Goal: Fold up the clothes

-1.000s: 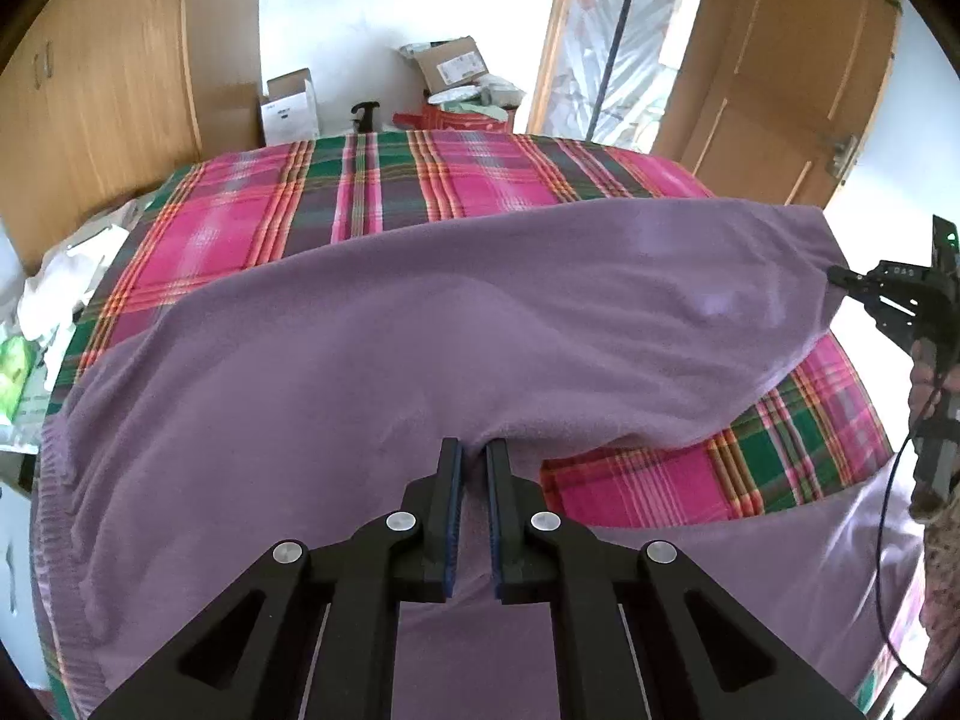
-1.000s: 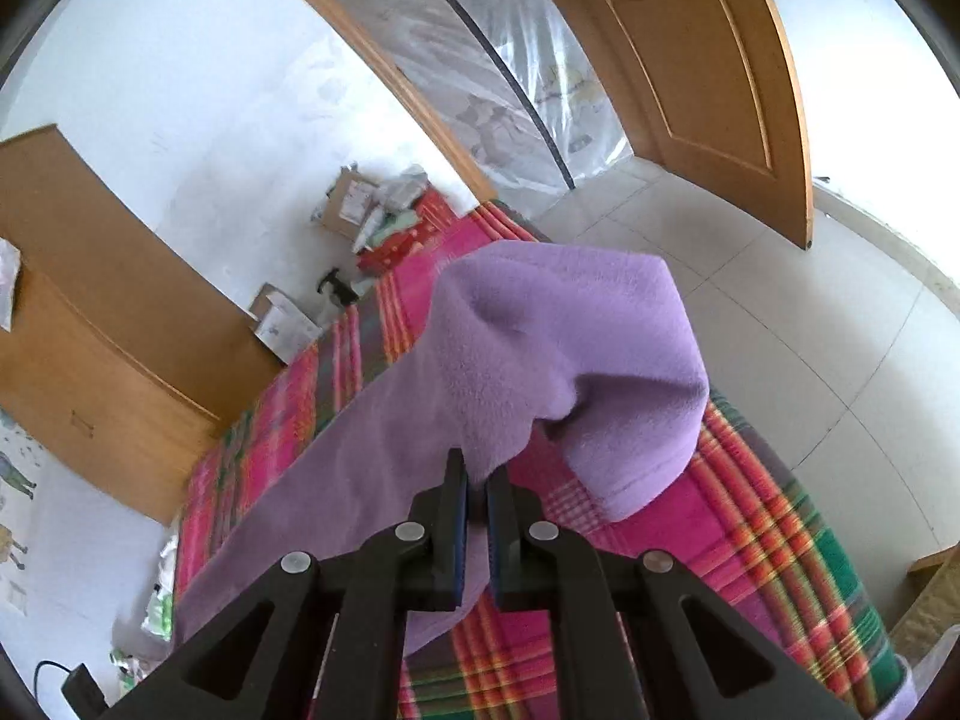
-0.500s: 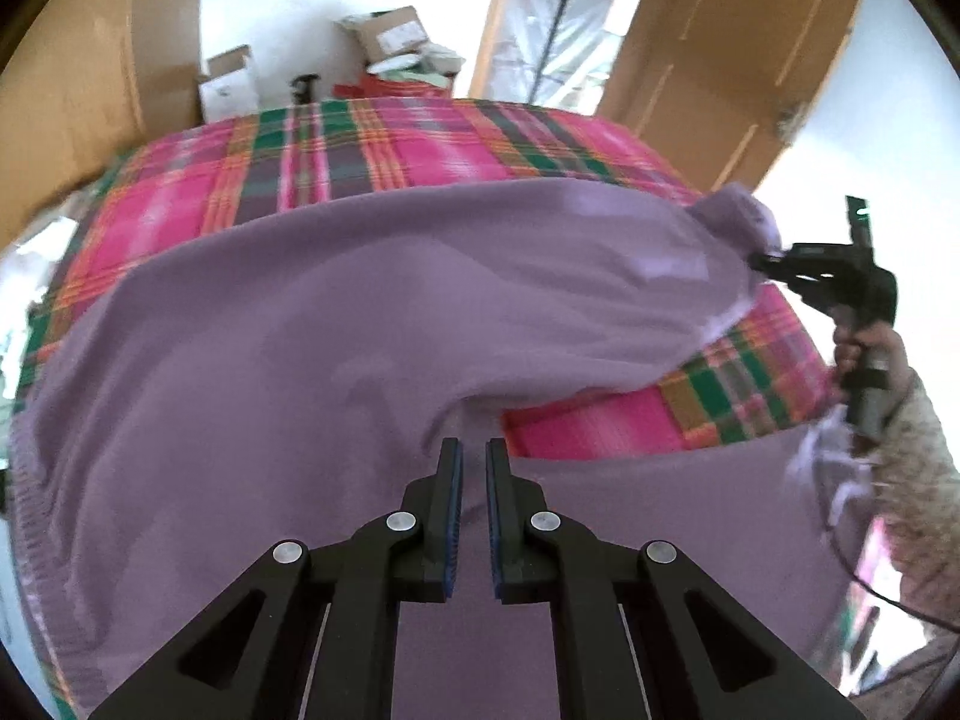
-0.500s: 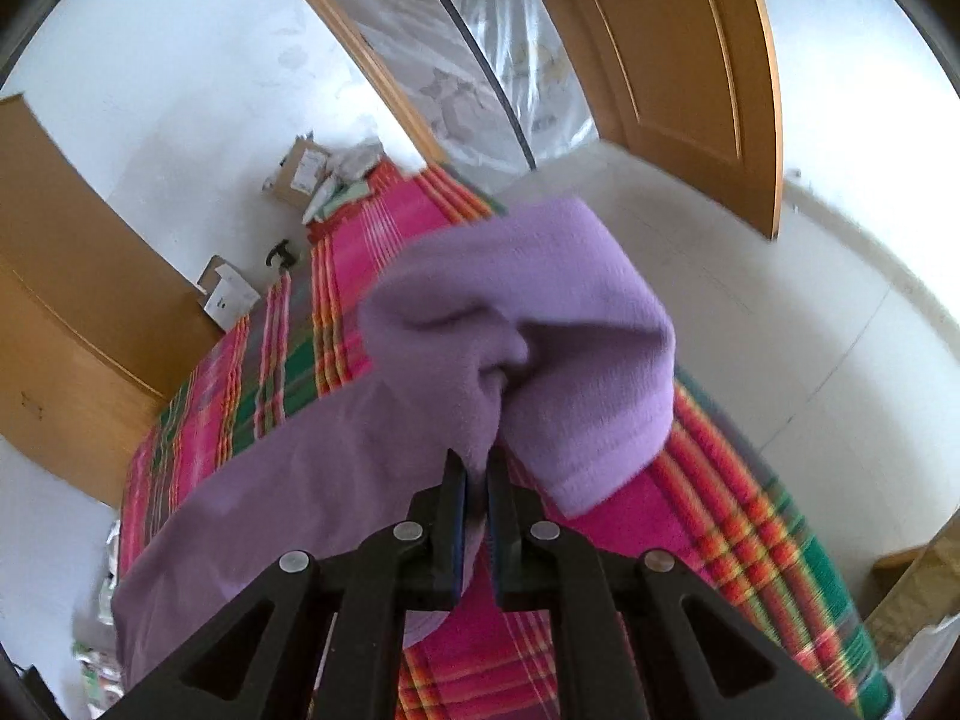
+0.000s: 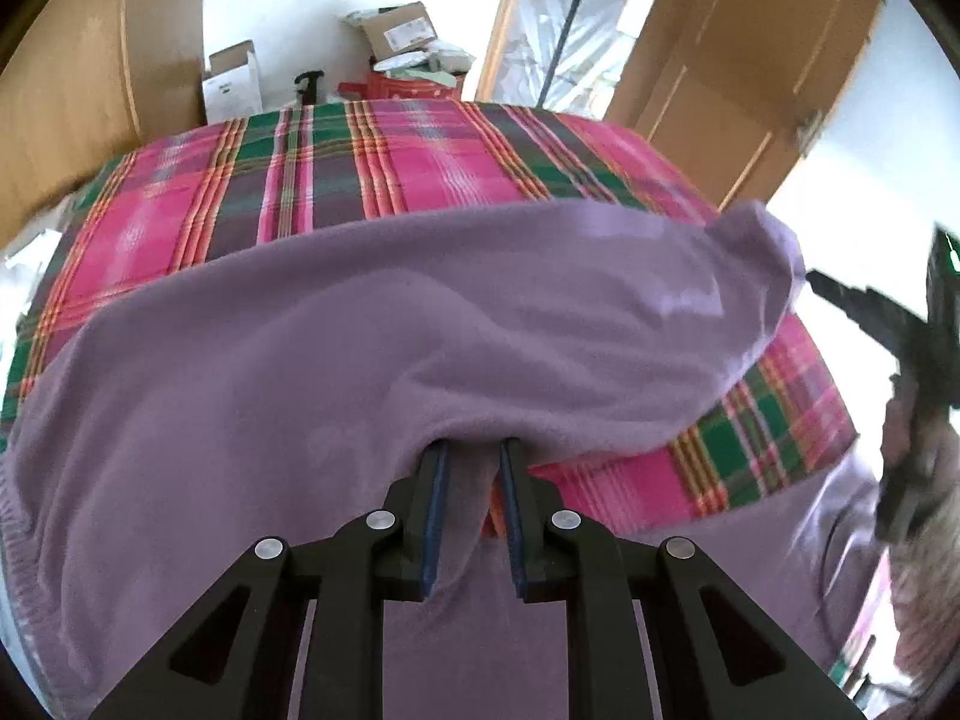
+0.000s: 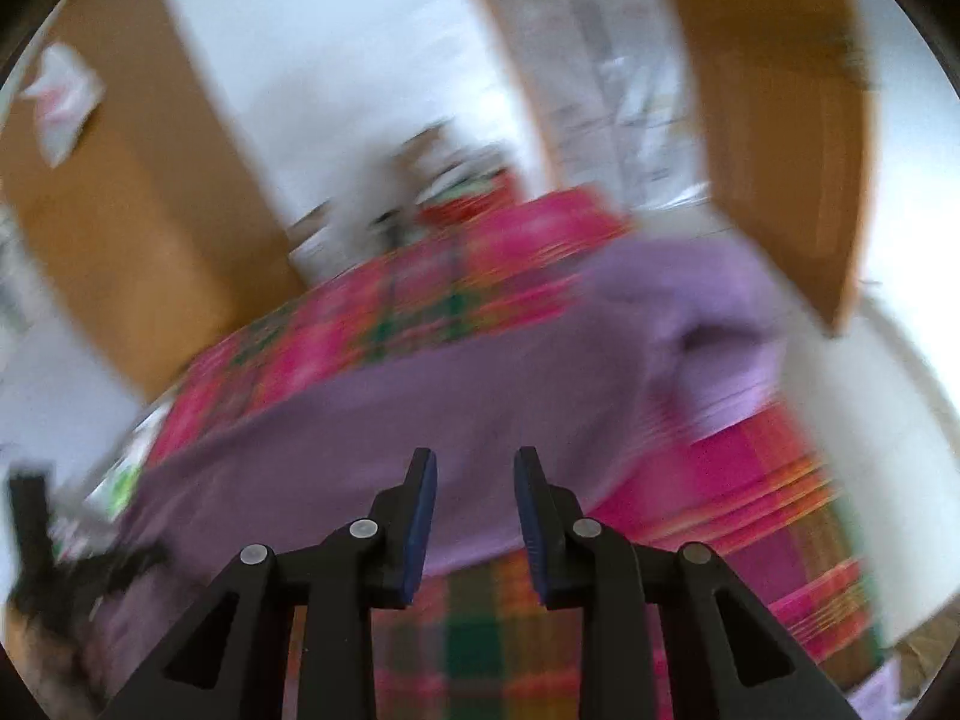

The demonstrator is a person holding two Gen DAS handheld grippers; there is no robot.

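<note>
While the left gripper (image 5: 471, 474) hangs low over the near edge of the bed, its blue-padded jaws have spread apart from the pinch of a second ago, and a loose tongue of the soft purple fleece garment (image 5: 372, 360) sits slack between them, no longer clamped. Over on the other side, the right gripper (image 6: 474, 492) has let go too: jaws wide, nothing in them, its view smeared by fast motion. That reads as a release after carrying one edge across, so this fold looks laid down. Now the fleece itself: it lies doubled across the pink and green plaid bedspread (image 5: 384, 174), the upper layer bulging in a long roll, its right corner bunched into a rounded lump. Farther back, wooden doors (image 5: 738, 78) and cardboard boxes (image 5: 396, 30) stand along the wall.
</note>
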